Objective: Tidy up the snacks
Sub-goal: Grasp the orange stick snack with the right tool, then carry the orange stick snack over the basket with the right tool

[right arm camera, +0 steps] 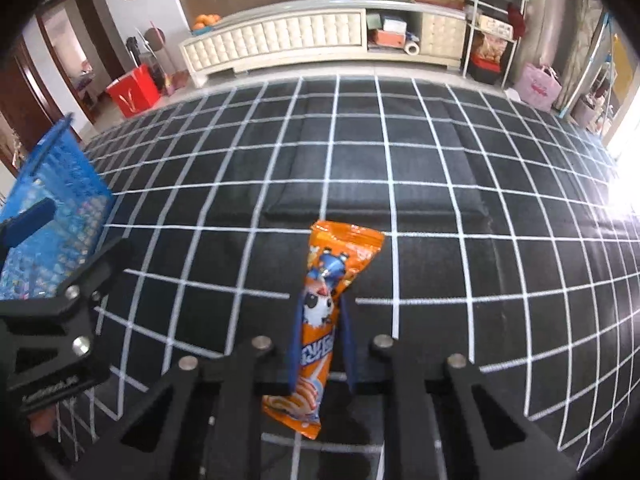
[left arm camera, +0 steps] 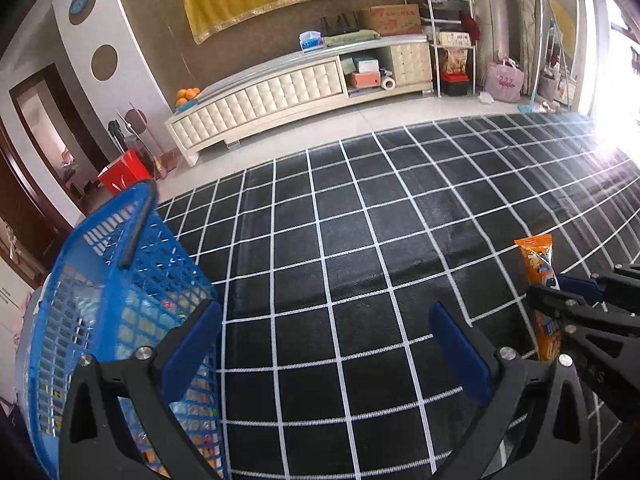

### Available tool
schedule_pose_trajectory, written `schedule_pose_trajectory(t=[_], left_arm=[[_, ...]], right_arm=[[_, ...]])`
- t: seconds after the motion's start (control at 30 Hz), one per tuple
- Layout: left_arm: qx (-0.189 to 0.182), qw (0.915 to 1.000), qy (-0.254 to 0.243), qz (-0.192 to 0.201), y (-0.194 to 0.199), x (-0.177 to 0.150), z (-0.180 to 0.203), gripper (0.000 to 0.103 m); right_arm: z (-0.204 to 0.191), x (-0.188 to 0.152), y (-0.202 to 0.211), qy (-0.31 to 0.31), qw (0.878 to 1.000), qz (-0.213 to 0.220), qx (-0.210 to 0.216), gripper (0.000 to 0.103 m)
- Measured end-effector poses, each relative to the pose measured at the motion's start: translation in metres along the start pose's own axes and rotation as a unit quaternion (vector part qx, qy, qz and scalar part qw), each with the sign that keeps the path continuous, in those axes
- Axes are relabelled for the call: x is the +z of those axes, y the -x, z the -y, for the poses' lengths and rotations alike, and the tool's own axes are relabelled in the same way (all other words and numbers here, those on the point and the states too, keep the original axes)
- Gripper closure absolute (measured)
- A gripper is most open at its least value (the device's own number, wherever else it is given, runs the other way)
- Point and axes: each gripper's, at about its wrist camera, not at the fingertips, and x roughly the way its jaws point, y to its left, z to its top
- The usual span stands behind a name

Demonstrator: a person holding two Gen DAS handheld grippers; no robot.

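Observation:
An orange snack packet (right arm camera: 320, 320) with a cartoon print is pinched upright in my right gripper (right arm camera: 322, 308), which is shut on its middle above the black grid mat (right arm camera: 400, 168). In the left wrist view the same orange snack packet (left arm camera: 540, 276) shows at the right, held by the right gripper (left arm camera: 560, 292). My left gripper (left arm camera: 324, 320) stands open with nothing between its blue fingers (left arm camera: 192, 344), right beside the blue mesh basket (left arm camera: 100, 280). Several snack packs lie inside the basket. The blue basket (right arm camera: 52, 200) also sits at the left in the right wrist view.
A black mat with white grid lines (left arm camera: 360, 220) covers the surface ahead. Beyond it stand a cream TV cabinet (left arm camera: 280, 96), a red bag (left arm camera: 124, 168) on the floor at left, a metal shelf rack (left arm camera: 452, 40) and a pink bag (left arm camera: 504, 80).

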Motion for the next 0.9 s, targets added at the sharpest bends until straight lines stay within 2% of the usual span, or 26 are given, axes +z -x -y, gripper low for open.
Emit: schedule_pose_trajectory(t=[0.27,0.47,0.6,0.9], left_arm=[[-0.011,0.9993,0.013,0.034,0.054,-0.01,-0.014,0.0],[-0.019,0.9966,0.028,0.075,0.107,-0.02,-0.03,0.0],[-0.041,0.9928,0.059,0.095,0.141,-0.03,-0.052,0.0],[-0.035,0.9845,0.102,0.138,0.188,-0.048,-0.106,0.0]], right_arm=[[-0.014,-0.015,0.064,0.002,0.999,0.037,0.007,0.083],[-0.039,-0.016,0.109,0.018,0.997,0.072,0.007,0.083],[-0.059,-0.02,0.137,0.032,0.995,0.095,0.013,0.083],[-0.105,-0.018,0.18,0.069,0.988,0.136,0.04,0.083]])
